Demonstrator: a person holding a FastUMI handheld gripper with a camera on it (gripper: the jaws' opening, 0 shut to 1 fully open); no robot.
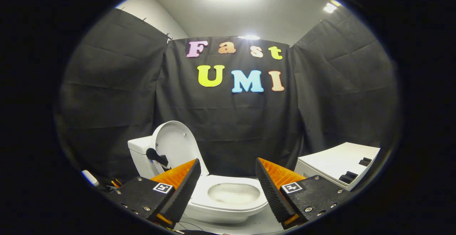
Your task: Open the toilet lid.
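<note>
Hovering with its fingers spread wide and gripping nothing, the gripper (228, 170) faces a toilet (221, 195) whose lid (176, 146) already stands raised.

The open bowl (233, 193) sits between the two fingers and just beyond their tips, its seat down and the rim untouched by either finger. The lid lies beyond the left finger, upright and leaning back against the tank (140, 156), with a dark fitting on its inner face. Beyond the right finger stands a white cabinet (338, 163), apart from the toilet. Black cloth walls close in the booth behind.
</note>
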